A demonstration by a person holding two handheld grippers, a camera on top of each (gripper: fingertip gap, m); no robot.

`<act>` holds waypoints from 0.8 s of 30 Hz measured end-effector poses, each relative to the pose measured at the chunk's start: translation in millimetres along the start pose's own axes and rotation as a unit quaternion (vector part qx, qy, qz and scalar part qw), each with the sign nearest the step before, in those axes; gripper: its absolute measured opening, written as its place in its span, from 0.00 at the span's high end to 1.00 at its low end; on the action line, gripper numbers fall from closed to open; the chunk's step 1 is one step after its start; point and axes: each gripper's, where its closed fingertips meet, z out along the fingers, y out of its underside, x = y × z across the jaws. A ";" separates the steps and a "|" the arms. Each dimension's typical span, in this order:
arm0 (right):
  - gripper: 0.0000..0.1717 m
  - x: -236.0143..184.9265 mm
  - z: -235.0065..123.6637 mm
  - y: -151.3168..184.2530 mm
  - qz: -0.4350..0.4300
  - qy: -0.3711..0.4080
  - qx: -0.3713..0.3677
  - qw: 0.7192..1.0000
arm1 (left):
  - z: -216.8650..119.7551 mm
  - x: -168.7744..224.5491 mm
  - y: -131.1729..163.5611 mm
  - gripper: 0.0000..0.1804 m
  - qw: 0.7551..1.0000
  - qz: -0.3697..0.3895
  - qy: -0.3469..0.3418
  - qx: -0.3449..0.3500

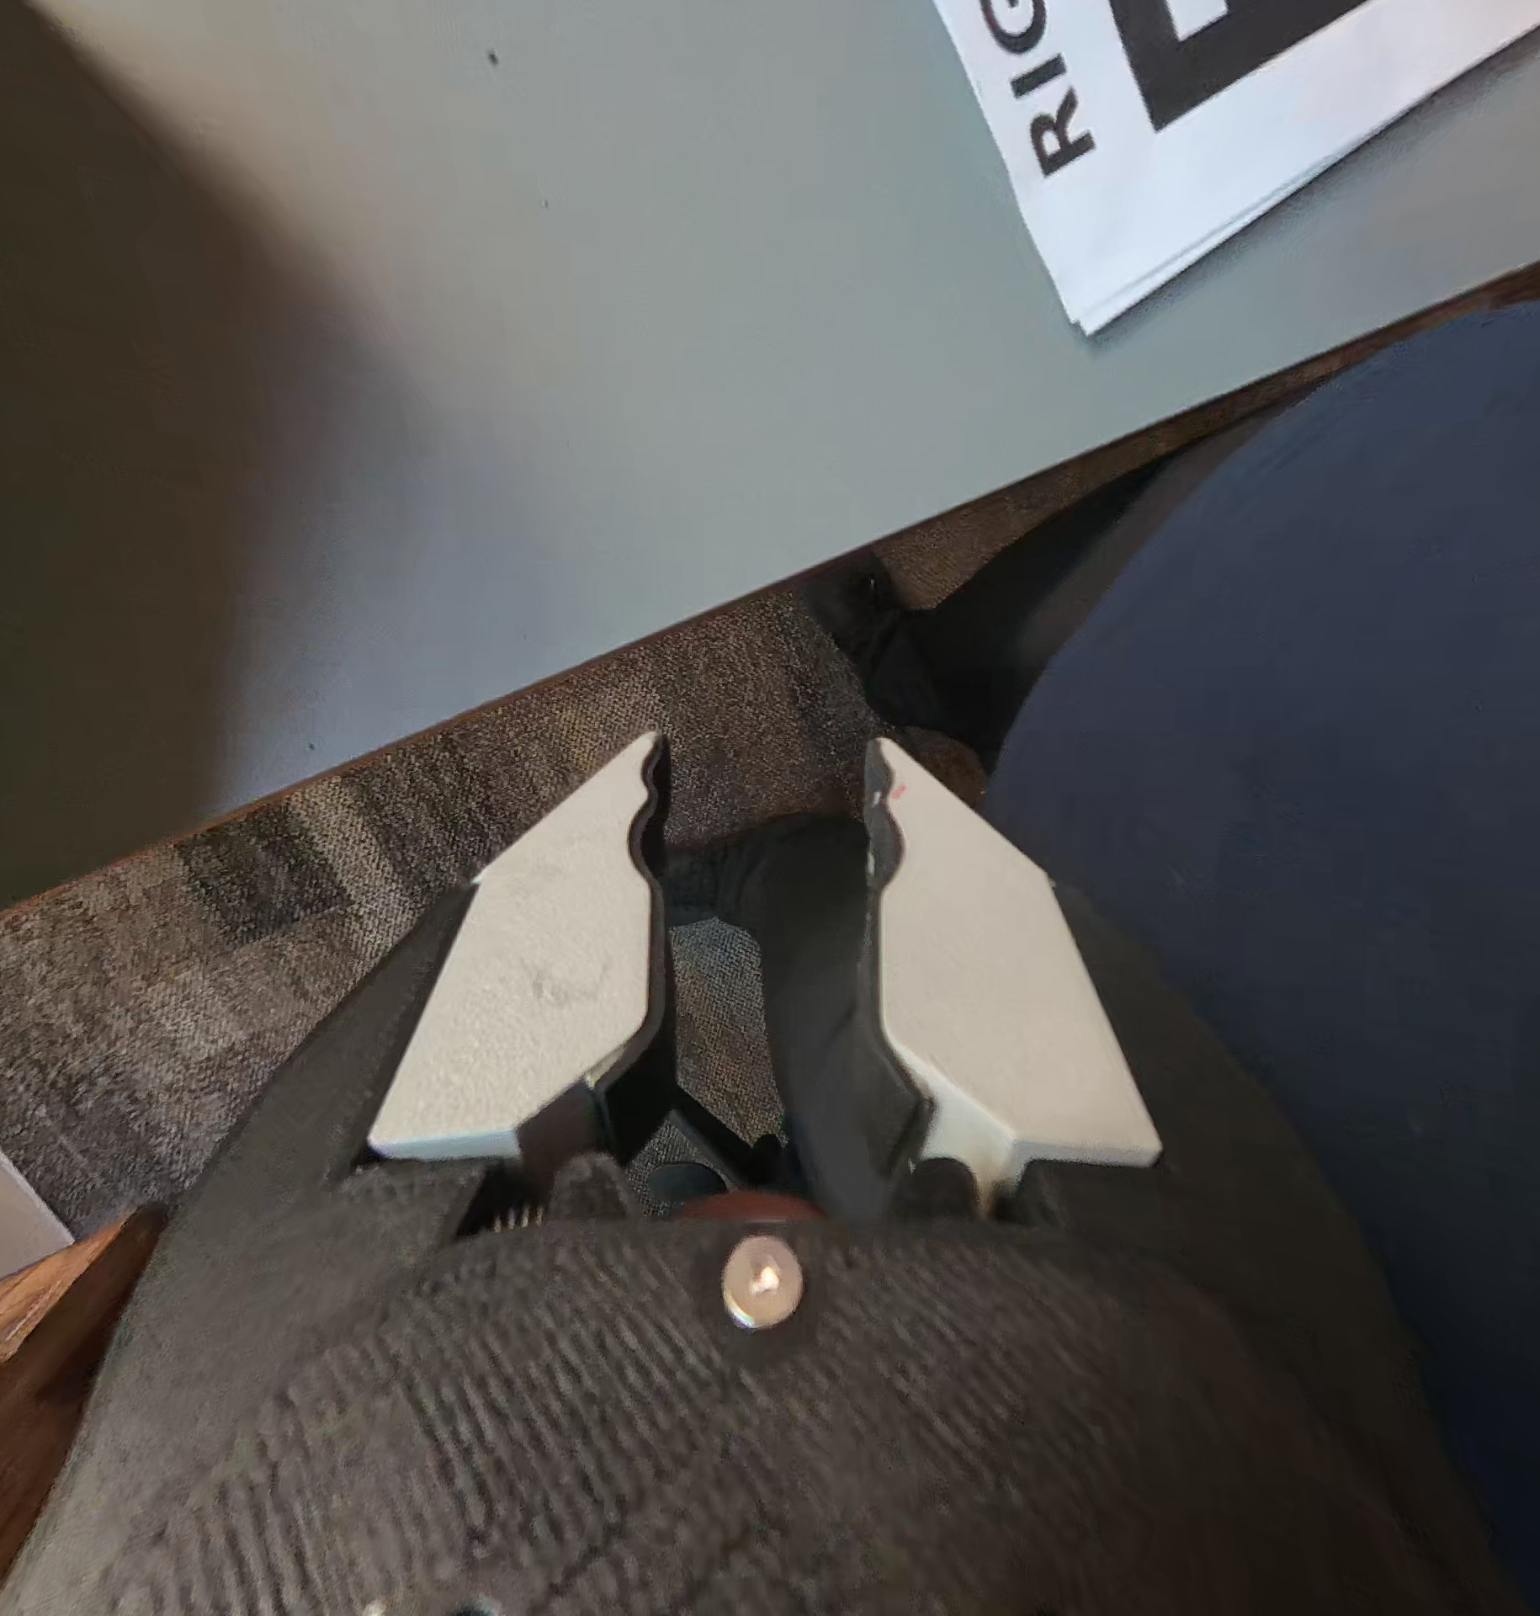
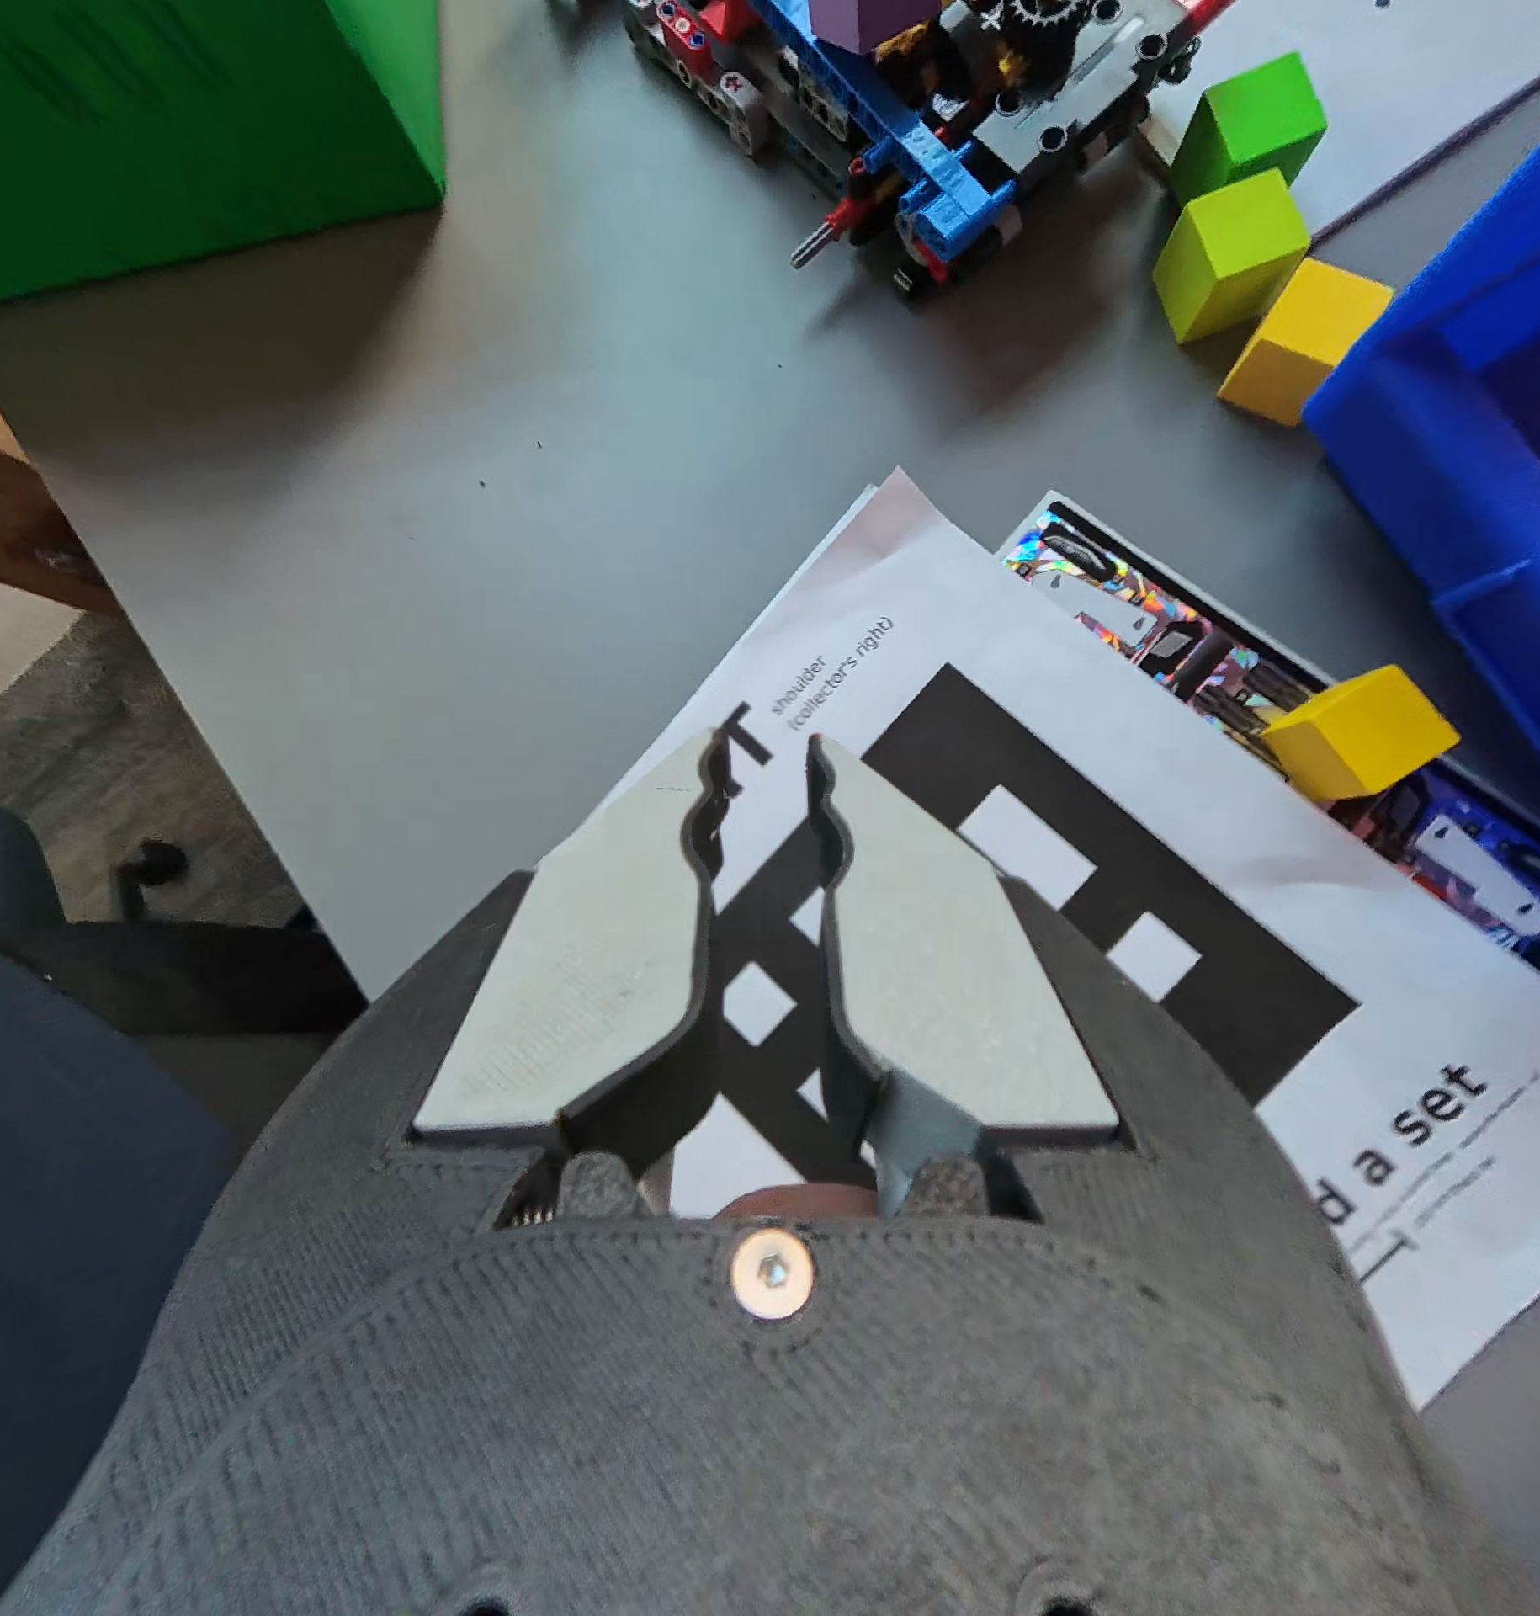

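My left gripper (image 1: 765, 752) is open and empty. It hangs off the near edge of the grey table (image 1: 504, 367), above the carpet floor (image 1: 329, 883), next to a person's dark blue trouser leg (image 1: 1326, 787). My right gripper (image 2: 765, 748) is open a little, with nothing between its fingers. It hovers over a white printed sheet (image 2: 994, 665) with a black square pattern that lies on the grey table (image 2: 452, 490). The same sheet's corner shows in the left wrist view (image 1: 1204, 175).
A green box (image 2: 189, 131) stands at the back left. A brick-built model (image 2: 915, 114) stands at the back. Two green cubes (image 2: 1230, 219) and a yellow cube (image 2: 1309, 337) lie beside a blue bin (image 2: 1466, 420). Another yellow cube (image 2: 1361, 730) rests on a shiny booklet (image 2: 1186, 638). The grippers' ends are close to 25 centimeters from one another.
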 end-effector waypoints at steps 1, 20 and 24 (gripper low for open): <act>0.91 -5.2 -1.3 -2.1 0.014 0.004 0.003 1.000 | -1.6 -3.2 5.6 0.77 1.000 0.002 0.008 0.004; 0.80 11.6 70.3 -138.4 -0.098 0.027 -0.039 0.994 | -42.6 -88.5 63.2 0.82 0.997 -0.077 0.005 0.005; 0.81 25.9 107.1 -156.0 -0.138 0.006 -0.056 0.989 | -54.0 -86.5 68.6 0.83 0.985 -0.171 -0.018 0.018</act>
